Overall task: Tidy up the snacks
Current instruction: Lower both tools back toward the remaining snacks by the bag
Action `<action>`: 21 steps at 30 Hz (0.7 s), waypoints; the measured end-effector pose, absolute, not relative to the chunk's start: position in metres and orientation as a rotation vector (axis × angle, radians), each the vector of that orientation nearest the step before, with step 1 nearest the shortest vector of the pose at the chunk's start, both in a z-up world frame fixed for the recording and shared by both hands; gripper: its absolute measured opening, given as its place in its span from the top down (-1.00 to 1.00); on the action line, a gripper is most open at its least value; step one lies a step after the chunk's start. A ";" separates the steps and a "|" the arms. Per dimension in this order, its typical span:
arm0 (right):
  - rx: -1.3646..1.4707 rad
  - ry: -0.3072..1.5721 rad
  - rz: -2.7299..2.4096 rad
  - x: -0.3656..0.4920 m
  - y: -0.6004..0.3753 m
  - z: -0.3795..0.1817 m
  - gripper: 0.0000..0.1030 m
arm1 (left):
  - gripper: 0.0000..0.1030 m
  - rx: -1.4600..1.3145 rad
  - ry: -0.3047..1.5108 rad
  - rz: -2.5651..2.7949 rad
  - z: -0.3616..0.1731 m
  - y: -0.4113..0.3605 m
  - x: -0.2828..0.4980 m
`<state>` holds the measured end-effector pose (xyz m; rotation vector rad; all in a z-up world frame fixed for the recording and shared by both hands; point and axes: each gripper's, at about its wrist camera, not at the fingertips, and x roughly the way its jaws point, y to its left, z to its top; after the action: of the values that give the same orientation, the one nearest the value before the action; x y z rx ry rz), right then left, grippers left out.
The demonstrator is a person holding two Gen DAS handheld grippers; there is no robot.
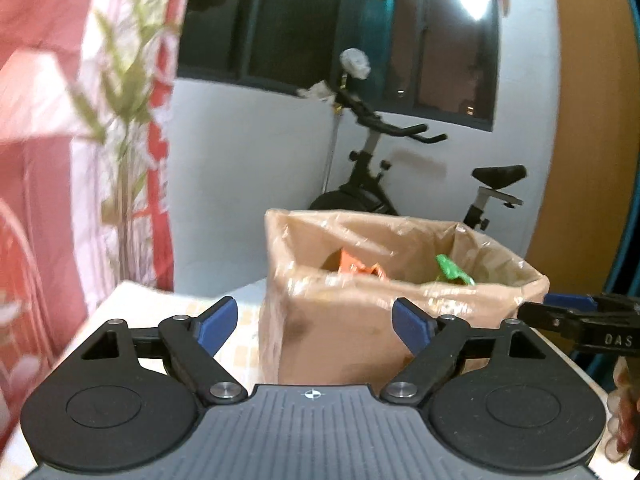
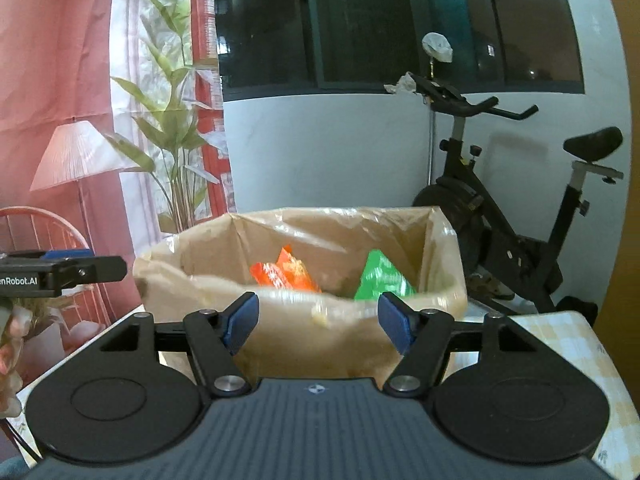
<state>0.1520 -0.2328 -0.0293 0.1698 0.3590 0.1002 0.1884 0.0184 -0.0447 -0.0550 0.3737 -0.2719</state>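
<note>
Both grippers hang over the table edge, pointing at a cardboard box (image 2: pixel 304 336) lined with clear plastic, which sits just ahead of them on the checked tablecloth (image 2: pixel 580 360).

The left gripper (image 1: pixel 314 320) has its blue pads spread wide with nothing between them; the box's near corner sits just past the gap, a bit toward its right finger. The right gripper (image 2: pixel 318 318) is parted too, not as wide, and also empty, with the box's front wall straight ahead and filling the gap behind the tips. No pad touches the box that I can see.

Inside the box, beyond the right gripper's tips, an orange snack packet (image 2: pixel 286 274) stands toward the left and a green snack packet (image 2: pixel 380 276) toward the right, both leaning and poking up above the near rim (the left camera's view is smeared, so they're just coloured blobs there).

Each gripper shows at the edge of the other's view, side by side. Further back there's an exercise bike (image 2: pixel 500 208) against the white wall, right of the box, and a printed backdrop (image 2: pixel 80 120) off to the left.
</note>
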 end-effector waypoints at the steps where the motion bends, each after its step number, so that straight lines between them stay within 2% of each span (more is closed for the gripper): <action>1: 0.172 0.360 0.097 0.148 -0.233 -0.032 -0.34 | -0.67 -0.072 0.383 -0.273 -0.048 0.020 0.187; 13: 0.194 0.473 0.062 0.118 -0.235 -0.086 -0.34 | -0.64 -0.062 0.538 -0.388 -0.110 0.005 0.188; 21: 0.251 0.604 0.053 0.117 -0.240 -0.121 -0.34 | -0.65 0.138 0.651 -0.500 -0.163 -0.029 0.200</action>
<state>0.1171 -0.2396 -0.1211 0.2505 0.6037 0.0532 0.2002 -0.0294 -0.1633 0.1378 0.6508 -0.5002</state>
